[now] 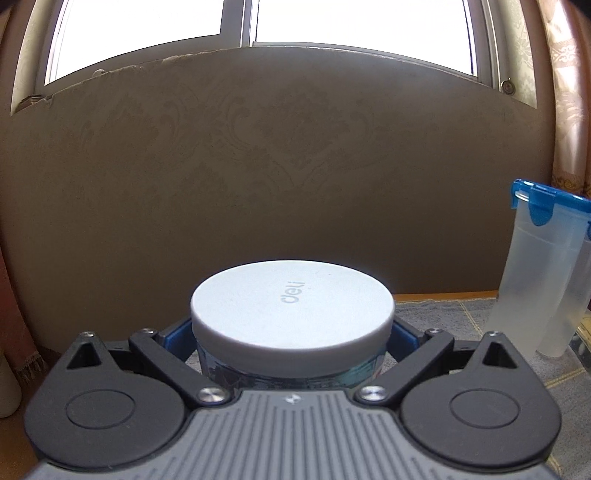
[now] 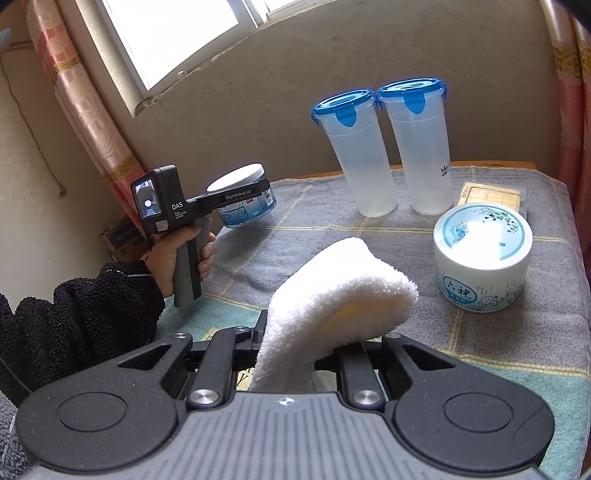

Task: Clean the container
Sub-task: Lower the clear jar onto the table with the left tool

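Left claw [image 2: 255,192], centre-left of right wrist view: clamped round round container [image 2: 245,201], lifted clear of worktop [image 2: 554,332], likely presenting white lid for wiping. Right claw [image 2: 295,345], lower centre: pinching folded white cloth [image 2: 343,295], fold forward, apparently ready to wipe. Twin blue-lidded tumblers [image 2: 384,147], upper right; second tub [image 2: 482,258], right: parked aside.

Daylight floods through a blown-out white window [image 1: 147,33], leaving the wall [image 1: 258,155] below dim and backlit. Glare bleaches the round tin's lid [image 2: 484,236] and the white cloth [image 2: 343,291]. Fisheye distortion bows both frames' edges, with dark vignetted corners.
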The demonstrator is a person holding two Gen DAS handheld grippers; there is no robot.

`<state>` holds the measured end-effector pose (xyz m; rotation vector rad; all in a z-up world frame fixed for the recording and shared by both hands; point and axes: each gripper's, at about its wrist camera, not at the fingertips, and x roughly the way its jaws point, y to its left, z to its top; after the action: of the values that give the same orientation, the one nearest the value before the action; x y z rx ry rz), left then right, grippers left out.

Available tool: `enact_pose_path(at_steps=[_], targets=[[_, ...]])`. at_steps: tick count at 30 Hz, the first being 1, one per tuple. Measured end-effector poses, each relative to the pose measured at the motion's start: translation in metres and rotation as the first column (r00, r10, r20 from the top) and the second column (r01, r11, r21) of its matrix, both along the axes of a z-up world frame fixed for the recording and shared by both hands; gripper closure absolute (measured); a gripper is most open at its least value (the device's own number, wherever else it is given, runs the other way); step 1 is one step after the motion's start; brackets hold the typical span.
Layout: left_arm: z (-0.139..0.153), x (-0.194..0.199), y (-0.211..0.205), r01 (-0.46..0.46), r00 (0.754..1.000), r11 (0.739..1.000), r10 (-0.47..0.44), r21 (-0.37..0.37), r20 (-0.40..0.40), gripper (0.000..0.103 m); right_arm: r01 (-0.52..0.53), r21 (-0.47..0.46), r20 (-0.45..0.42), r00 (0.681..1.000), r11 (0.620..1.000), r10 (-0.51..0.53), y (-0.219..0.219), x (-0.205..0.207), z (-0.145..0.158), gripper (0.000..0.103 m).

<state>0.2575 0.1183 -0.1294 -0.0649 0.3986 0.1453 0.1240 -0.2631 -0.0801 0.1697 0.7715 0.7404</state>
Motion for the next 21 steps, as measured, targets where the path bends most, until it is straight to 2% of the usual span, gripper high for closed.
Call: enact_pose_path(at_steps=[6, 21], targets=[[-0.012, 0.012, -0.001, -0.035, 0.999, 0.999, 0.035, -0.018, -0.023, 0.004, 0.004, -0.001, -0.006, 1.0, 1.0, -0.004, -0.002, 0.001, -0.001, 0.084], [-0.018, 0.021, -0.013, -0.057, 0.996, 0.998, 0.058, 0.021, -0.07, 0.003, 0.017, -0.01, -0.009, 1.0, 1.0, -0.017, -0.004, -0.002, 0.0, 0.083]])
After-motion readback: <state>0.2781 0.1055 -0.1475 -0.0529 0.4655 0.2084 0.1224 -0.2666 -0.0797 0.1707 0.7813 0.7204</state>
